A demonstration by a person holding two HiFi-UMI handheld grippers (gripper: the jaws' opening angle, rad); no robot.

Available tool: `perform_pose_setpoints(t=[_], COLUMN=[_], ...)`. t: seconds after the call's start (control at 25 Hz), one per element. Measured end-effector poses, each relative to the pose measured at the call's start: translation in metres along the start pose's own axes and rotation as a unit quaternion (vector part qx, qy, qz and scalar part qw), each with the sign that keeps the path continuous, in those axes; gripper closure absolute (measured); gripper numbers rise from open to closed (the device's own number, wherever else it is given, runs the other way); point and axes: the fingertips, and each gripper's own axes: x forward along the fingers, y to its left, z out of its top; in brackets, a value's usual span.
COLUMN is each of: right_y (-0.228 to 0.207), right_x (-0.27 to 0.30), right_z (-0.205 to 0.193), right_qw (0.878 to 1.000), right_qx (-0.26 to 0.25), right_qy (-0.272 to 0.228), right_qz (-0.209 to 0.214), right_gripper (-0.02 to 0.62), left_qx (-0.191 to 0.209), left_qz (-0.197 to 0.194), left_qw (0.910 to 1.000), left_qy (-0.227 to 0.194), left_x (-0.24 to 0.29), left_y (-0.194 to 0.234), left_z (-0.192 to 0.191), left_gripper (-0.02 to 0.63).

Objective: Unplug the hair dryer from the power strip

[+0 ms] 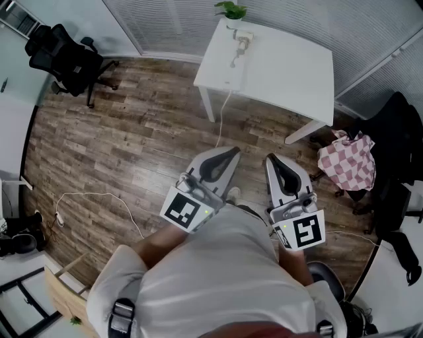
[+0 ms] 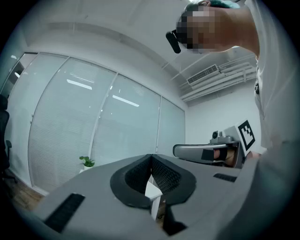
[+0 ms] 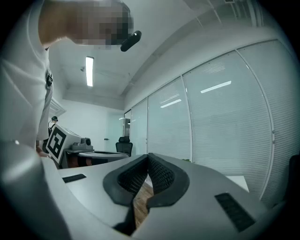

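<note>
Hair dryer point(image 1: 242, 42), cream-coloured, is lying at the far side of a white rectangular table point(image 1: 291, 72), just near of a small green potted plant point(image 1: 230, 10); its pale cord point(image 1: 221, 122) is hanging off the table's near edge and running down to the wood-plank floor point(image 1: 119, 145), where its lower end is passing out of sight behind the left gripper point(image 1: 231, 153). The left gripper and the right gripper point(image 1: 272, 160) are being held level and well apart from the dryer, each with its jaws clenched together on nothing; the ribbed black pads are meeting along one seam inside smooth grey shells. The marker cube point(image 1: 305, 231) on each is bearing a bold black-and-white square pattern, the only print that is showing. Only the head view is showing the dryer, a black office chair point(image 1: 66, 59) at far left, a red-and-white checked cloth point(image 1: 347, 164) at right and a thin white cable point(image 1: 99, 196) looping on the floor at left. Only the gripper views are showing the frosted glass walls point(image 2: 93, 122), a ceiling vent point(image 2: 202, 75) and a strip light point(image 3: 89, 70).
</note>
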Motion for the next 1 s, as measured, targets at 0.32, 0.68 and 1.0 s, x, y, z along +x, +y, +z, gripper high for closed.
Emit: perform_pose_setpoints(t=[0.32, 0.68, 1.0], right_y=[-0.013, -0.032, -0.035], right_x=[-0.003, -0.016, -0.009], right_z=[0.001, -0.004, -0.003], right_qw=[1.0, 1.0, 1.0], right_qx=[0.003, 0.013, 0.017], right_qy=[-0.004, -0.01, -0.008], right_qz=[0.002, 0.004, 0.017], right_gripper=[0.563, 0.561, 0.561], left_qx=[0.018, 0.013, 0.015], left_qz=[-0.001, 0.002, 0.014], left_qw=[0.9997, 0.9997, 0.9995], left_qy=[0.018, 0.02, 0.026], left_x=[0.01, 0.025, 0.03], left_y=[-0.004, -0.017, -0.013], left_z=[-0.009, -0.021, -0.019], left_gripper=[0.577, 0.577, 0.577])
